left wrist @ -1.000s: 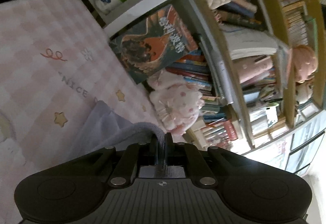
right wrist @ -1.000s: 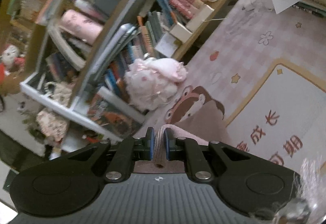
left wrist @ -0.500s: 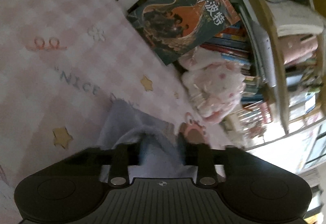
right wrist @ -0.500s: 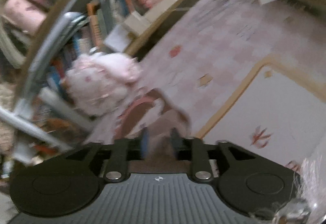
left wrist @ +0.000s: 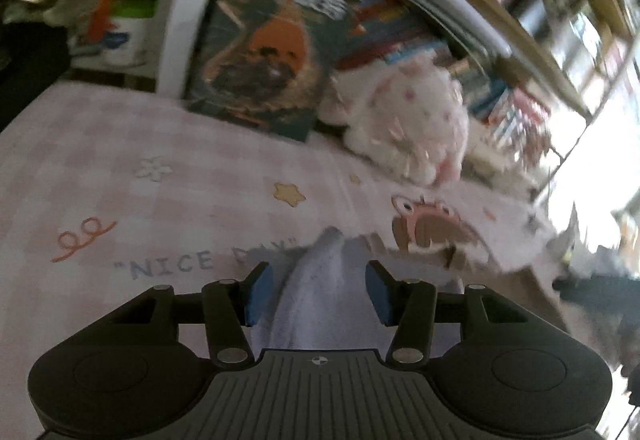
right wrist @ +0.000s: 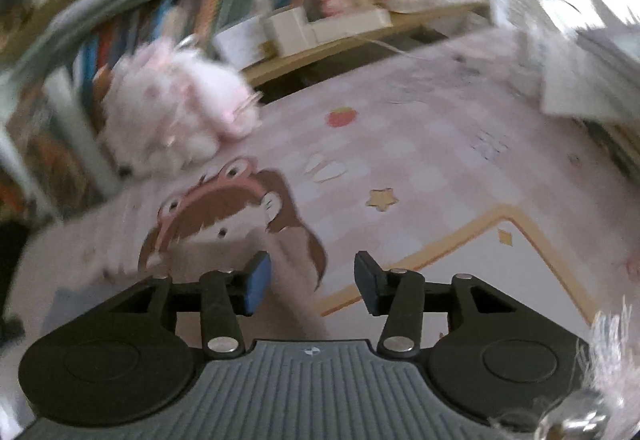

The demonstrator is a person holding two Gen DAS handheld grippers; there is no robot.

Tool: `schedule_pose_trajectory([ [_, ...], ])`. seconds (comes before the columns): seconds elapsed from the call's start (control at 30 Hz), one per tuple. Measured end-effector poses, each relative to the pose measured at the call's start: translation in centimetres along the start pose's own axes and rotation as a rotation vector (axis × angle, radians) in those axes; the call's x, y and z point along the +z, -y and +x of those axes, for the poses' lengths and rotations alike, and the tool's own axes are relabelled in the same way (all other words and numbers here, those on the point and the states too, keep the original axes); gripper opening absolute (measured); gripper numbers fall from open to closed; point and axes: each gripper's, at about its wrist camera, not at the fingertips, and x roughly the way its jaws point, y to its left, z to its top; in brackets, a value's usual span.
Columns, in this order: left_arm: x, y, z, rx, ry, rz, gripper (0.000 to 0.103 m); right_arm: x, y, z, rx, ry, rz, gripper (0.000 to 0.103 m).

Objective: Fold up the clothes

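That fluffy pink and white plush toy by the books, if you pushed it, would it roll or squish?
The plush toy would probably squish: it looks soft and furry. It seems lumpy rather than round, so it would likely flop over, not roll. It's probably light, resting against the books.

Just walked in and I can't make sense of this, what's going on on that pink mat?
A person with a gripper in each hand is folding a garment on the pink checked mat. Both the left gripper and the right gripper have just been opening. The garment lies loose between the left pads; the pink cloth sits in the right gap, unpressed.
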Motion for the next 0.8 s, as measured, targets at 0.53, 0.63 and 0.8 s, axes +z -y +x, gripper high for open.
schedule_pose_trajectory([
  [0.53,1.0,0.0,1.0,0.11,0.041,-0.062,0.004,0.1,-1.3,1.2,0.005,0.05,-0.086,0.005],
  [0.63,0.0,-1.4,3.6,0.156,-0.037,-0.06,0.006,-0.3,-0.8,3.5,-0.013,-0.022,-0.09,0.005],
  [0.8,-0.2,-2.3,3.9,0.158,-0.04,-0.096,0.011,-0.2,-0.4,4.9,-0.016,-0.053,-0.076,0.007],
])
